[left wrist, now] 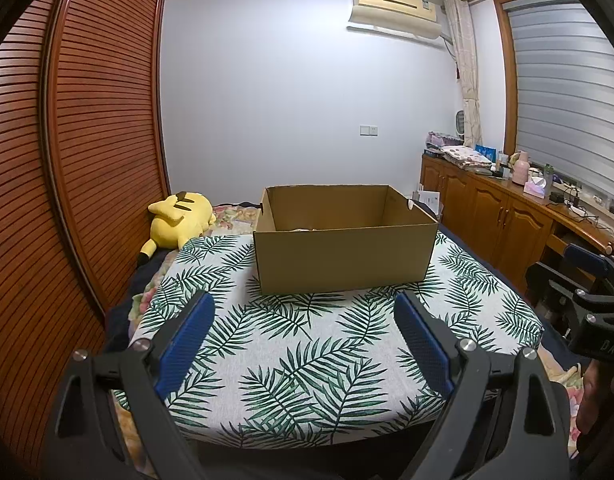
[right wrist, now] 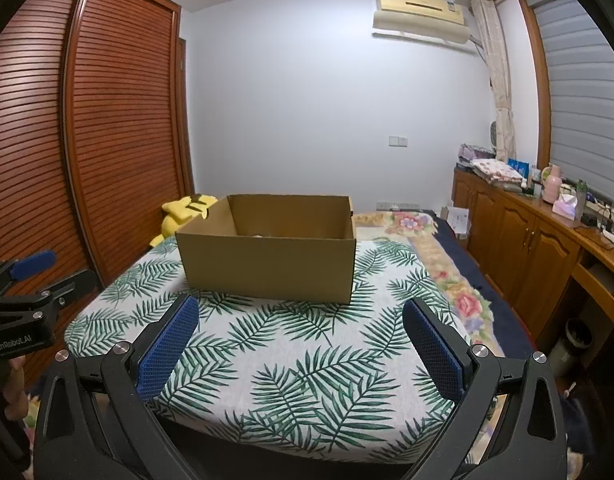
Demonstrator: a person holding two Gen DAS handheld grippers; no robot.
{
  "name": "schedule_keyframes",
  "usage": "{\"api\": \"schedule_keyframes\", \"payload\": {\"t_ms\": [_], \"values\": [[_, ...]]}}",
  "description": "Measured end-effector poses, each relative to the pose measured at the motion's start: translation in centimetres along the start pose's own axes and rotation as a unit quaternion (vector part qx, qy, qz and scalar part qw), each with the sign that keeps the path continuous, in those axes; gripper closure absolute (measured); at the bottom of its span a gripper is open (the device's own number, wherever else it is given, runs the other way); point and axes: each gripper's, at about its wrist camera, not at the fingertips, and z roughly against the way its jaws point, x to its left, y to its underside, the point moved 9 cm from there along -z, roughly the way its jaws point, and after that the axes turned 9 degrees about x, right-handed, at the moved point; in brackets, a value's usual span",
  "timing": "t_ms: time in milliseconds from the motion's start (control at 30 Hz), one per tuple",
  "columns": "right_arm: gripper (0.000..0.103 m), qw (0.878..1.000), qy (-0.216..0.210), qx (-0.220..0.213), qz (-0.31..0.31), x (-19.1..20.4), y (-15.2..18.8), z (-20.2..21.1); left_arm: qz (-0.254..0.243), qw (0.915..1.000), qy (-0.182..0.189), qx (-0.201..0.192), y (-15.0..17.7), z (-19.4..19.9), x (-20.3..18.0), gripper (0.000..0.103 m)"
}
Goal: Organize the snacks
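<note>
An open brown cardboard box [left wrist: 343, 258] [right wrist: 267, 266] stands on a leaf-patterned cloth [left wrist: 315, 344] [right wrist: 303, 356]. Only a pale scrap of its contents shows over the near wall; the rest of its inside is hidden. My left gripper [left wrist: 305, 308] is held open in front of the box, with nothing between its blue pads [left wrist: 187, 340]. My right gripper [right wrist: 301, 312] is also open and empty, short of the box's near wall. Each gripper shows at the edge of the other's view, the right one [left wrist: 587, 280] and the left one [right wrist: 31, 276].
A yellow plush toy [left wrist: 179, 220] lies at the far left beside a slatted wooden wardrobe [left wrist: 87, 160]. Wooden cabinets [right wrist: 527, 248] with bottles and folded cloth on top line the right side. A floral bedspread [right wrist: 447, 272] shows around the cloth.
</note>
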Motion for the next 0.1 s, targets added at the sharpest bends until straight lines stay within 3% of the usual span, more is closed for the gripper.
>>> {"api": "schedule_keyframes", "payload": {"t_ms": [100], "values": [[0.000, 1.000, 0.000, 0.001, 0.000, -0.04, 0.01, 0.02, 0.000, 1.0000, 0.000, 0.000, -0.01, 0.01, -0.01, 0.011]]}}
